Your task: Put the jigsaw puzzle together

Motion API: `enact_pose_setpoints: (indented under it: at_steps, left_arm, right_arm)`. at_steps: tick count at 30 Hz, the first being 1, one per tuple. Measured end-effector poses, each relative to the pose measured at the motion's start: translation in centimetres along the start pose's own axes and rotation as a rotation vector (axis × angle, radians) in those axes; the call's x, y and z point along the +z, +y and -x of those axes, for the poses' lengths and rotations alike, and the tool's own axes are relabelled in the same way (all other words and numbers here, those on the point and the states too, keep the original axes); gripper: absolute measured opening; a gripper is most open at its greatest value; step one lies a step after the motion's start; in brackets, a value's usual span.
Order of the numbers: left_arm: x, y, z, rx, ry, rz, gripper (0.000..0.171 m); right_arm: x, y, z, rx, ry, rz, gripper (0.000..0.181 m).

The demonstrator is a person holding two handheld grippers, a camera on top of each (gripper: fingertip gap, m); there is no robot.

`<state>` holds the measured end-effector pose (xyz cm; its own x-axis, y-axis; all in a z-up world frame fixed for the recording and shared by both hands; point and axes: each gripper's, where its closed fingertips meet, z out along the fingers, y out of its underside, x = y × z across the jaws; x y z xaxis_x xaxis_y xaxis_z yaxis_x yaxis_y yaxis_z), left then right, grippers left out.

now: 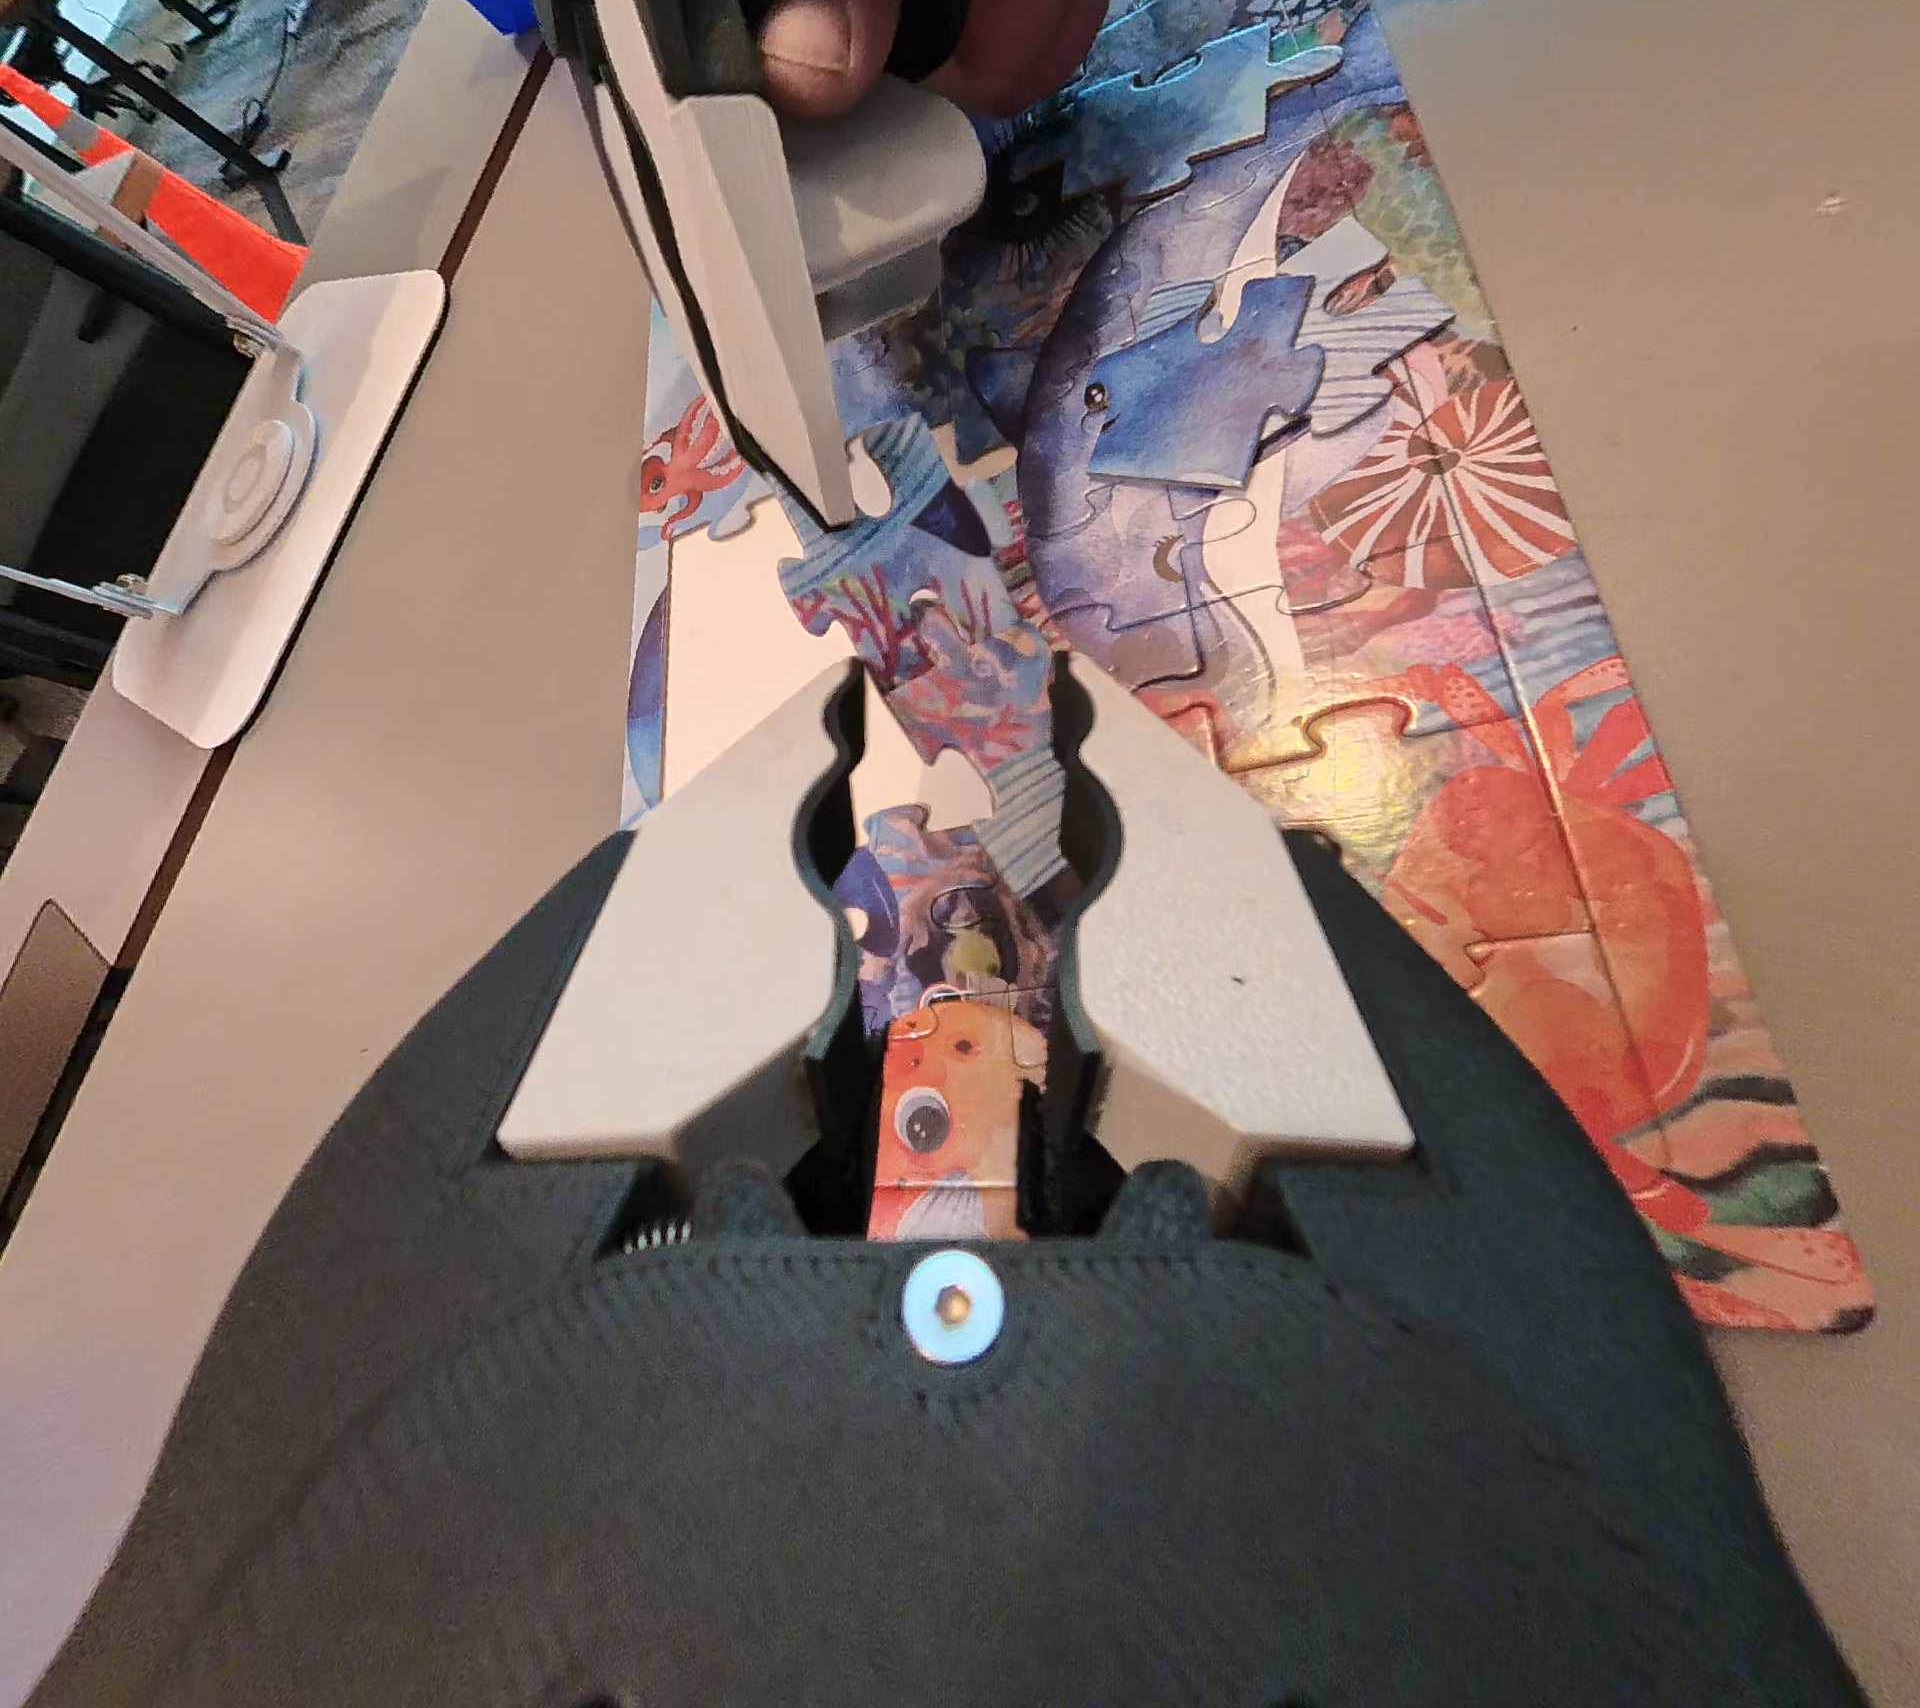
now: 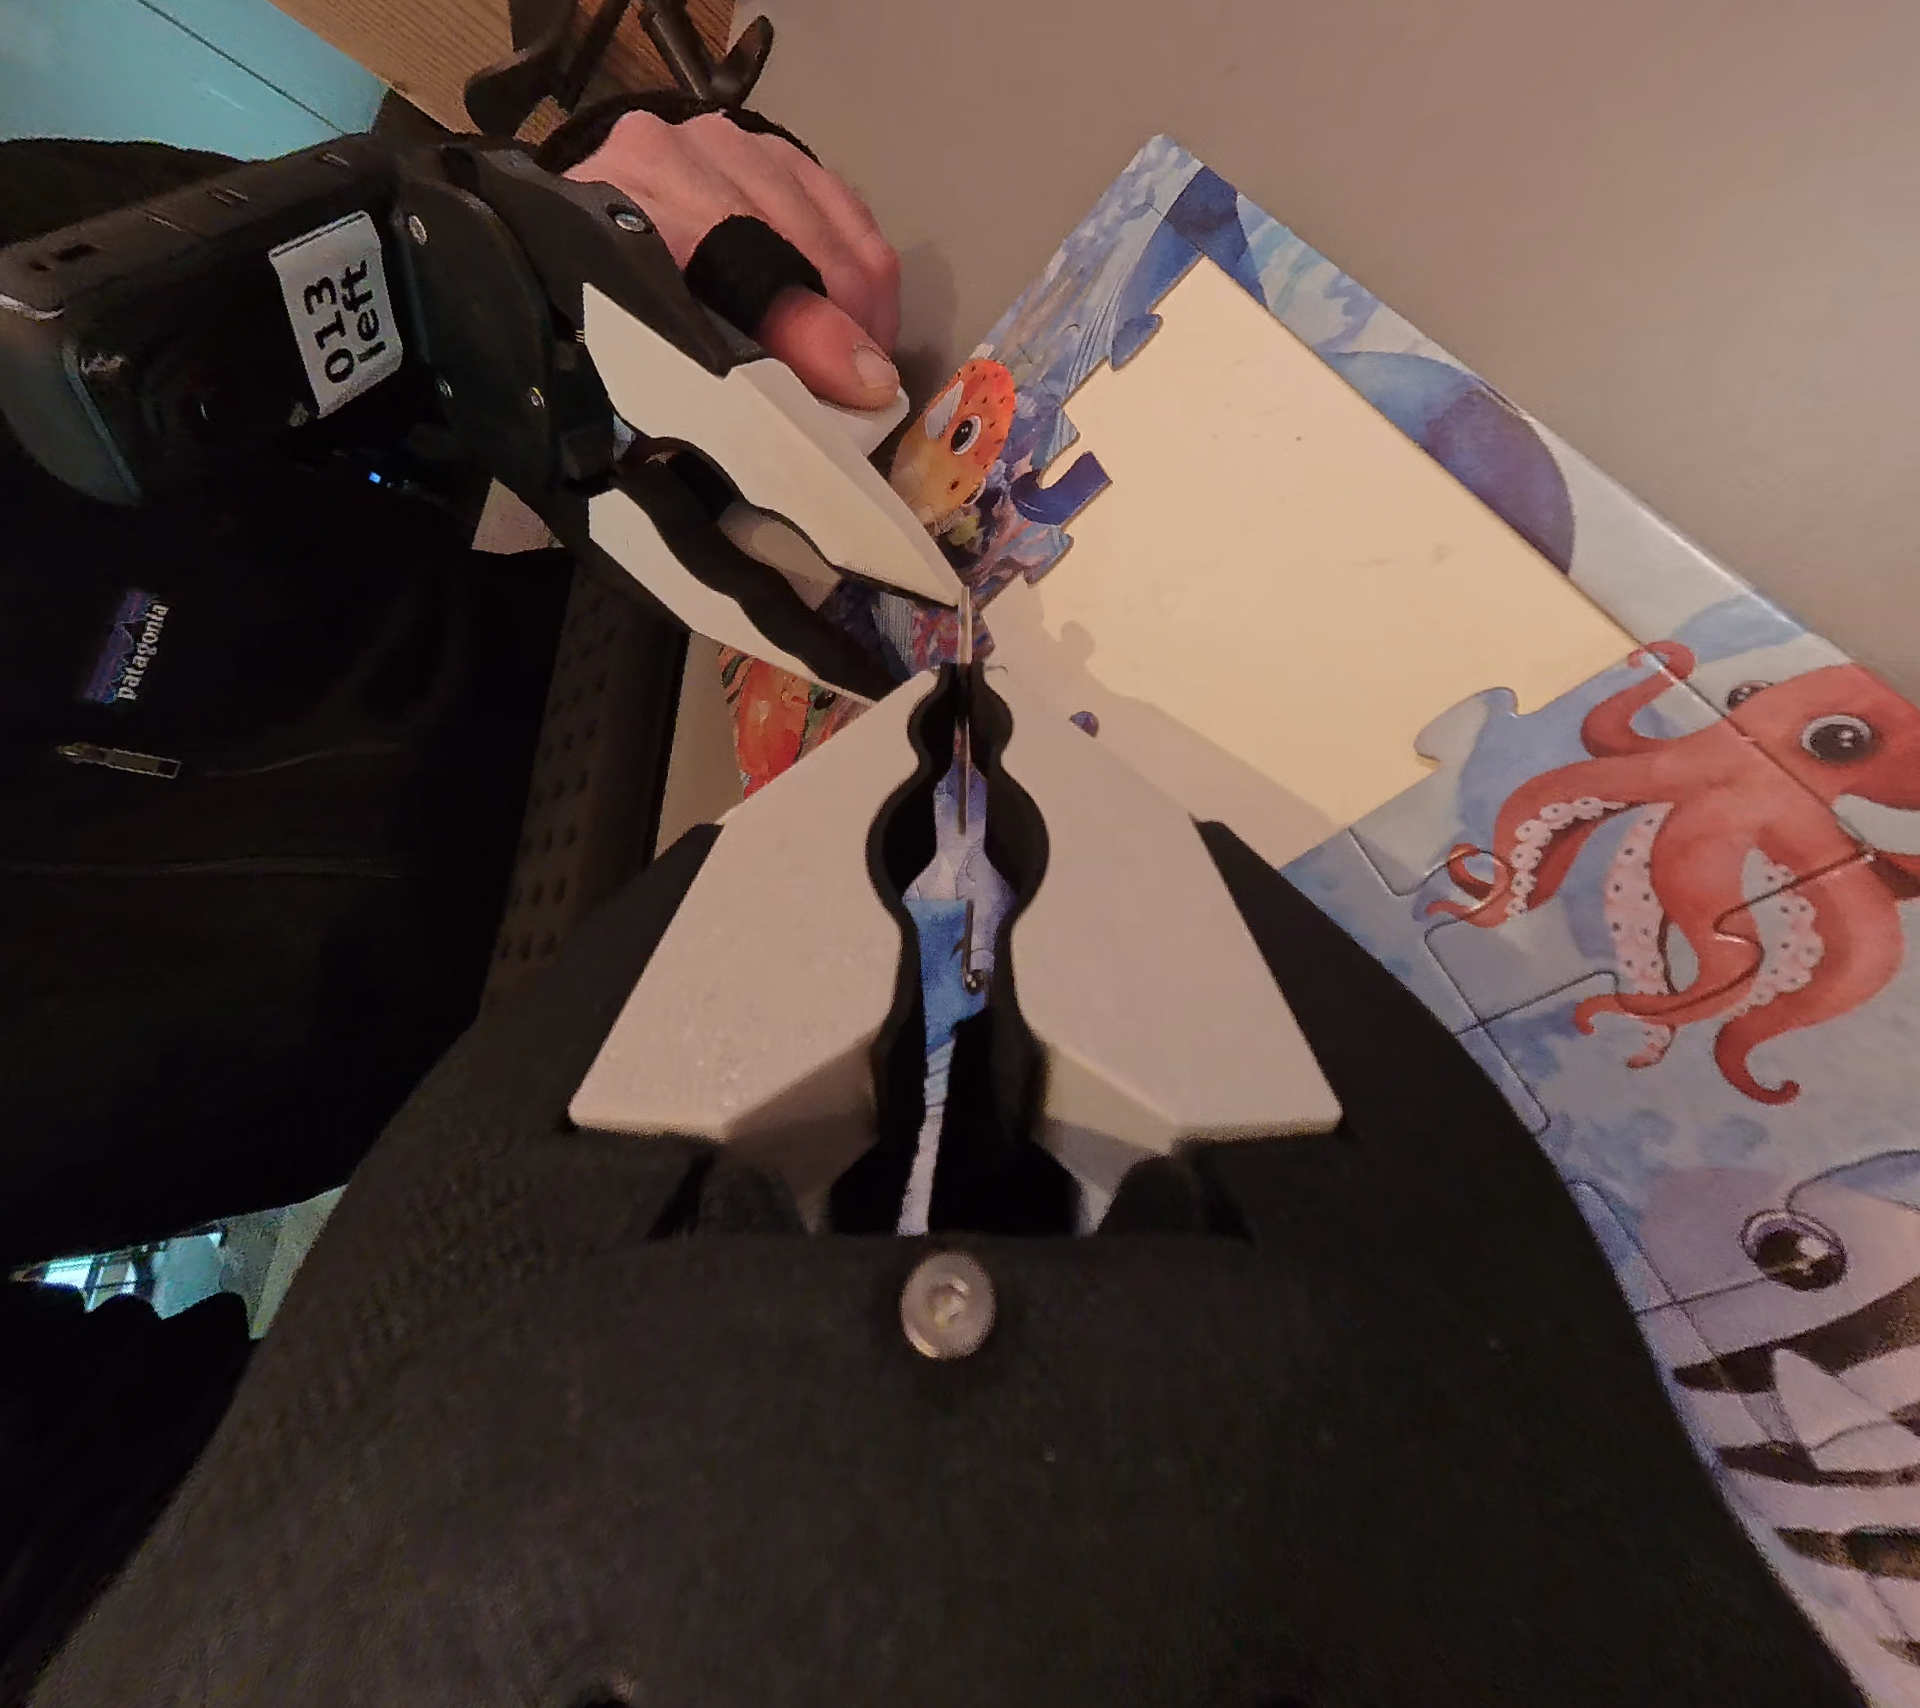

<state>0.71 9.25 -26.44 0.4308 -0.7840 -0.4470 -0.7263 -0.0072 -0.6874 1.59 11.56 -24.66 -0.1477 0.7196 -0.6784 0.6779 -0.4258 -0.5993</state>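
With the right gripper [image 2: 961, 702] clamped edge-on across the coral piece [image 1: 914, 619] above the tray's bare gap [image 2: 1299, 578] and the left gripper [image 1: 961, 682] nearly closed beside it, a tilted descent may dislodge seated neighbours.

Two pieces of writing are seen in the right wrist view — neither is copied here. A white sticker [image 2: 335, 313] is borne on the black camera body at left; a small brand patch [image 2: 129, 648] is sewn on the dark jacket [image 2: 260, 827] below.
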Motion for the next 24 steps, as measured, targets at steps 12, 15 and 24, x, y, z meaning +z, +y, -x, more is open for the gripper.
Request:
enact_pose_setpoints:
  at_steps: [12, 15, 24]
  left_arm:
    - [-2.8, -2.6, 1.3, -0.384, 0.247, -0.182, 0.025]
    - [-2.4, -2.5, 0.6, -0.417, 0.33, -0.159, 0.015]
    - [-2.5, -2.9, 2.6, -0.634, 0.359, -0.277, 0.0]
  right_arm:
    - [0.0, -0.6, 3.2, -0.228, 0.065, 0.076, 0.0]
    - [0.5, -0.7, 3.9, -0.272, 0.06, 0.093, 0.0]
    - [-1.2, -3.8, 2.7, -0.2, 0.119, -0.087, 0.025]
